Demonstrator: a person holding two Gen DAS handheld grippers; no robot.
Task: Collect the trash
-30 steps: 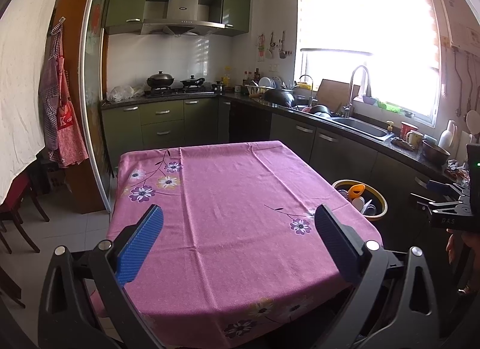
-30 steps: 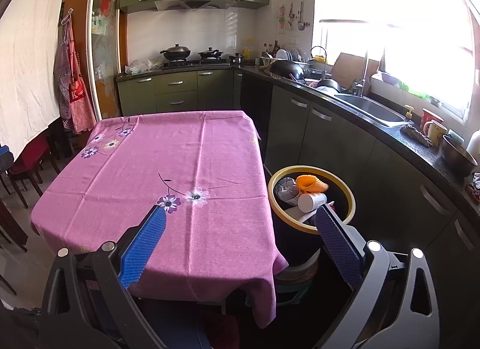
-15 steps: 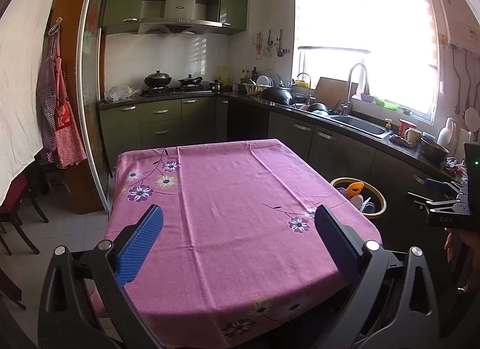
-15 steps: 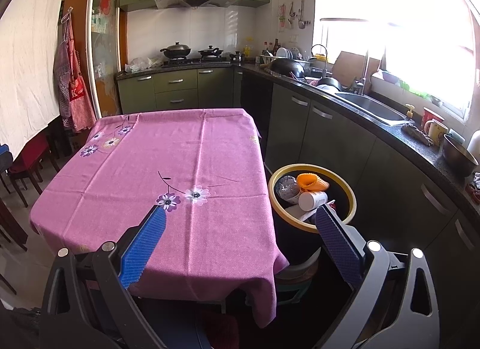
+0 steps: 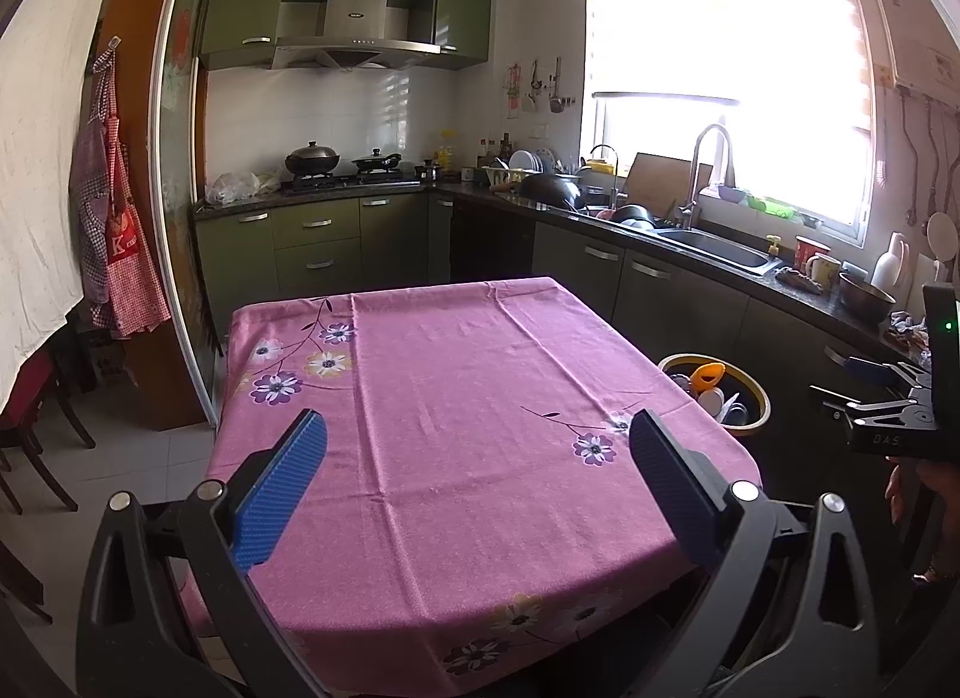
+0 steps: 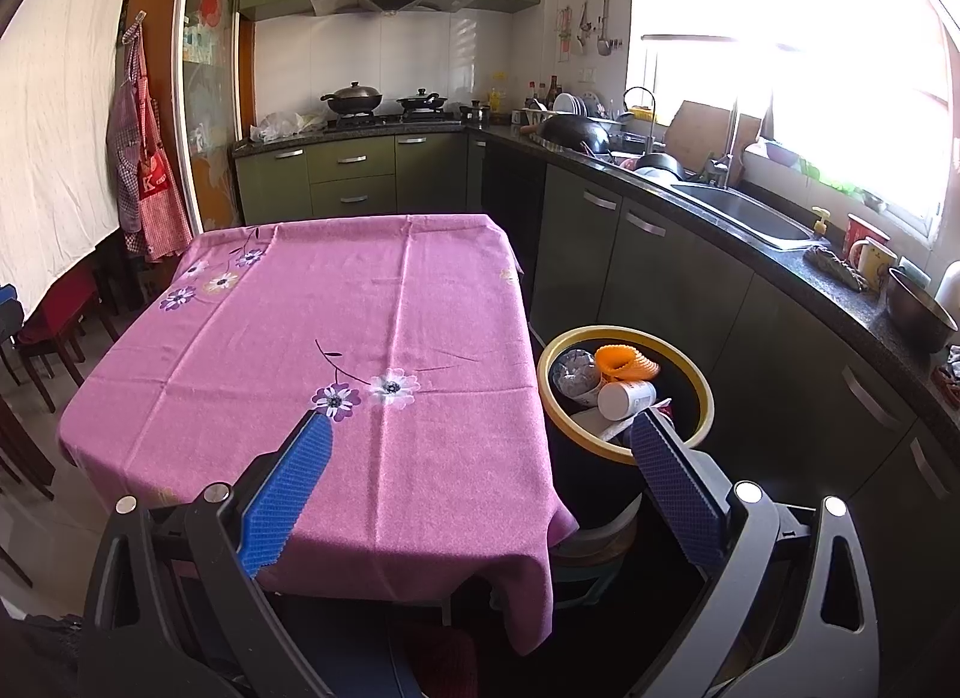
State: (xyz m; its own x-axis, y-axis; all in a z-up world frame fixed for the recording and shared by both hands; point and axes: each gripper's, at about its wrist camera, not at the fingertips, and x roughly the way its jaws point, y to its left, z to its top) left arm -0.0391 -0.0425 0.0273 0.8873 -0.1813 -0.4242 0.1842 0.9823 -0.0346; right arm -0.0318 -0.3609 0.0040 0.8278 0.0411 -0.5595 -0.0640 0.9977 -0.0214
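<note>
Both wrist views look forward between wide-spread jaws over the pink worktop (image 5: 468,398); the right sits nearer the bin (image 6: 624,392), which both share.

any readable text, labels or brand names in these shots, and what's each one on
"K": white letter on the red apron hanging at the left; smaller print beside it is unreadable.
"DAS": on the right gripper's body, in the left wrist view.
Range hood logo: too small.
Red cup print: blurred.

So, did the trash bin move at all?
No. The trash bin still stands by the right edge of the pink table, in front of the green cabinets, just as before.
</note>
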